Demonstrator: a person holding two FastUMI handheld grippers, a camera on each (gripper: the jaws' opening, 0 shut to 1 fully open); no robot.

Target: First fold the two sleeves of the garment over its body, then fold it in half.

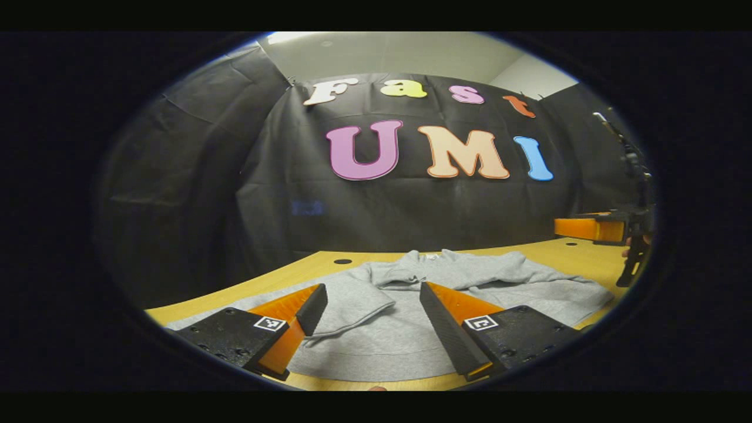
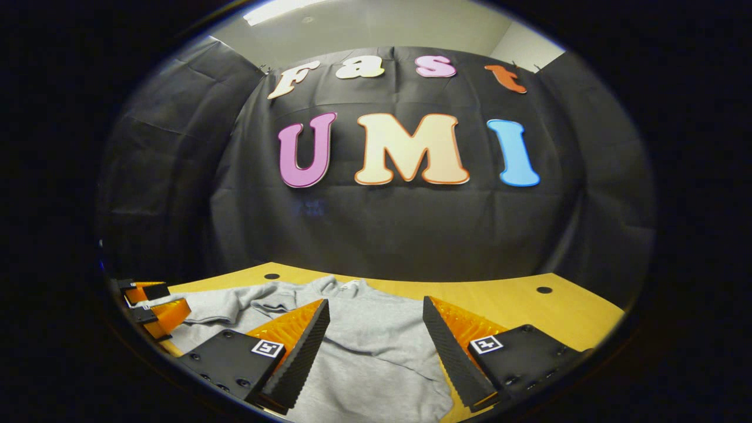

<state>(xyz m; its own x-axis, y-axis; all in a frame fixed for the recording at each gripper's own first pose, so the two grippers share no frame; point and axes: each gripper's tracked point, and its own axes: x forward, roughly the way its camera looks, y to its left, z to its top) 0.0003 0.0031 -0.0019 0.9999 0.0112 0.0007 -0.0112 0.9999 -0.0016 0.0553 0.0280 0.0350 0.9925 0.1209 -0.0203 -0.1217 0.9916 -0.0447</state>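
Note:
A grey sweatshirt (image 1: 382,341) lies flat on the wooden table (image 1: 564,249), its collar (image 1: 423,257) at the far side. One sleeve (image 1: 352,302) is bent over the body on the left. My left gripper (image 1: 371,294) hovers open just above the garment's lower middle, with nothing between its fingers. In the right gripper view the sweatshirt (image 2: 376,346) lies below my right gripper (image 2: 376,306), which is open and empty over its right half. The right gripper (image 1: 587,228) also shows at the right edge of the left gripper view, held by a hand. The left gripper (image 2: 153,305) shows at the far left.
The table (image 2: 517,305) has bare wood to the right of the garment and round holes (image 2: 544,289) near its back edge. The black cloth wall stands close behind the table.

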